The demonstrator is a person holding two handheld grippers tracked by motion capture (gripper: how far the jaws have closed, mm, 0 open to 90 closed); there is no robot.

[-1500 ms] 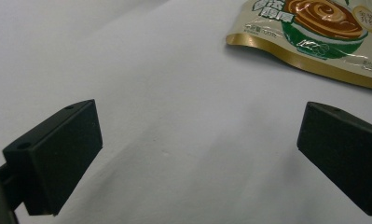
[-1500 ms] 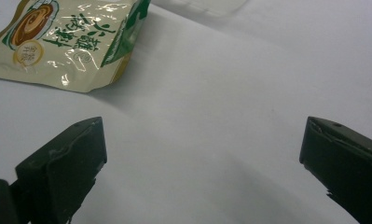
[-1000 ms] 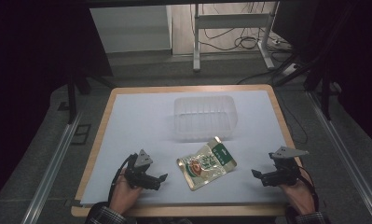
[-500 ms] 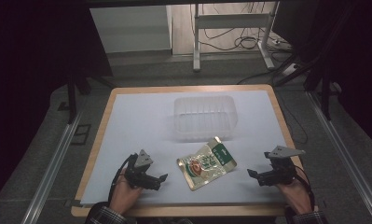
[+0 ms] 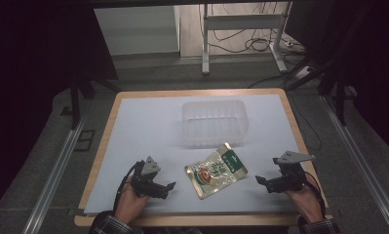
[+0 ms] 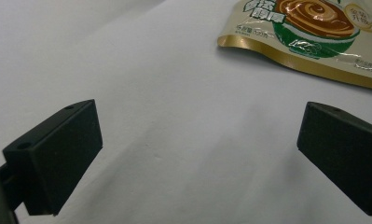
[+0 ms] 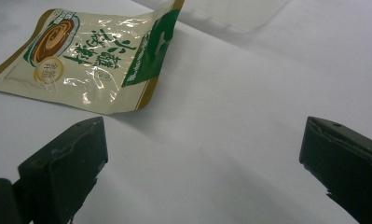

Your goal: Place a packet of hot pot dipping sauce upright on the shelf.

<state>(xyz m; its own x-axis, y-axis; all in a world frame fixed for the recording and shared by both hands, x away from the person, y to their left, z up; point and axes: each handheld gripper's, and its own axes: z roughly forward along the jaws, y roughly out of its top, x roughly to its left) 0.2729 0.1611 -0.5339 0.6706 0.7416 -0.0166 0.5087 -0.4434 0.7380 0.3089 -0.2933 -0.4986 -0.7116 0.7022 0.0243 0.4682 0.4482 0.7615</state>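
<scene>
On the white-topped table (image 5: 148, 126), framed by a wooden edge, a clear plastic container (image 5: 214, 122) stands toward the far side, open side up and with nothing visible inside. Just in front of it, closer to the person, a cream and green snack pouch (image 5: 216, 170) lies flat on the white surface, its green end pointing at the container and nearly touching the container's near wall; a picture of a brown swirl in a bowl marks its other end. Left of the pouch, the left gripper (image 5: 164, 189) is held low over the table in the person's left hand (image 5: 131, 204), its jaws pointing toward the pouch and standing wide apart with nothing between them; its own view shows the pouch's gold-trimmed edge (image 6: 305, 42) just beyond them. Right of the pouch, somewhat farther off, the right gripper (image 5: 263, 183) sits in the right hand (image 5: 304, 202), jaws likewise spread wide and gripping nothing, aimed at the pouch's green end (image 7: 155, 42).
</scene>
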